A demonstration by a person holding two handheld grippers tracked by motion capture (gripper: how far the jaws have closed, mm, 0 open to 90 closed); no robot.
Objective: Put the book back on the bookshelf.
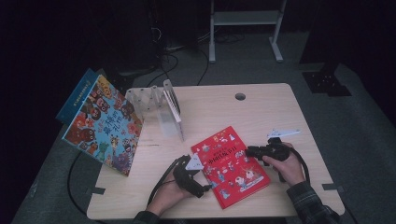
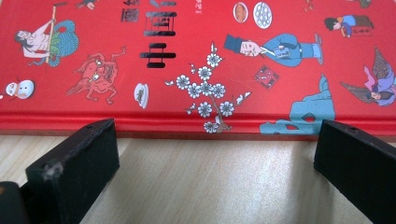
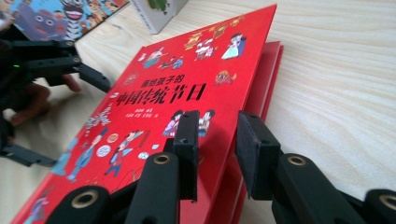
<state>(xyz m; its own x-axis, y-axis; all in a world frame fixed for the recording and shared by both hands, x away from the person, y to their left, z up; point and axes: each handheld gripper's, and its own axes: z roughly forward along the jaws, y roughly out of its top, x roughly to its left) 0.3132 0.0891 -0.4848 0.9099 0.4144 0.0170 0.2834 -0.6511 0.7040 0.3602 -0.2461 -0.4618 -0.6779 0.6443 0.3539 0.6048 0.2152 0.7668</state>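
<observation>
A red picture book (image 1: 229, 172) lies flat on the wooden table (image 1: 224, 107), near the front edge. My right gripper (image 1: 248, 150) reaches in from the right. In the right gripper view its jaws (image 3: 217, 140) are closed on the edge of the front cover (image 3: 154, 93), which is tilted up off the pages. My left gripper (image 1: 205, 178) sits at the book's left side, open. In the left gripper view its jaws (image 2: 217, 140) stand wide apart on the table, just short of the book's spine edge (image 2: 187, 56), holding nothing.
A colourful monster picture book (image 1: 102, 123) leans upright at the table's left edge, with a blue book (image 1: 77, 93) behind it. A clear acrylic stand (image 1: 149, 100) holds a white book (image 1: 173, 109) at the back left. A cable hole (image 1: 240, 96) lies further back.
</observation>
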